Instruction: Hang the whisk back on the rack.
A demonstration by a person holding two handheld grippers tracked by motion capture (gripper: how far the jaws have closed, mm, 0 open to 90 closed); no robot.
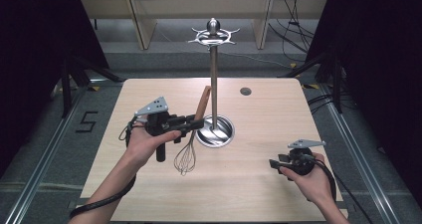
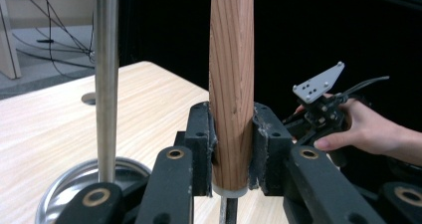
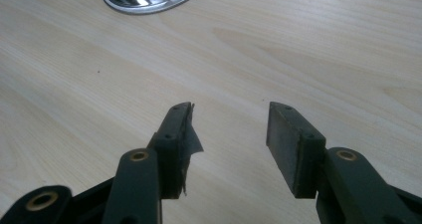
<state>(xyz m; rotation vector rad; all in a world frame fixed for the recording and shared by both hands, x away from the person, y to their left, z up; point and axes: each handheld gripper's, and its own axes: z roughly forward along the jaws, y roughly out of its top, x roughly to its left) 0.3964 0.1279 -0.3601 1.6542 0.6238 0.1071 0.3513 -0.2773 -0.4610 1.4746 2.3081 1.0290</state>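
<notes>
Forearms came in from the near edge, the left tongs (image 1: 191,124) clamped on a whisk (image 1: 191,134).

Both pads gripped the whisk's wooden handle (image 2: 232,74) low down, just above its pale collar, so its long axis stood nearly upright, handle up and wire loops (image 1: 184,159) hanging over the desk (image 1: 268,184). The stand's steel pole (image 1: 214,84) rose just beside the handle, on the side away from the left hand, with the hook ring (image 1: 213,36) well above the handle's top and the round base dish (image 1: 215,130) below (so the coming move was probably upward and toward that ring). The right tongs (image 3: 229,134) were nearer the person, well apart from the stand, open with nothing between the pads, one pad's lining torn. A painted "5" (image 1: 87,121) was readable on the floor to the left of the desk; no brand showed.
</notes>
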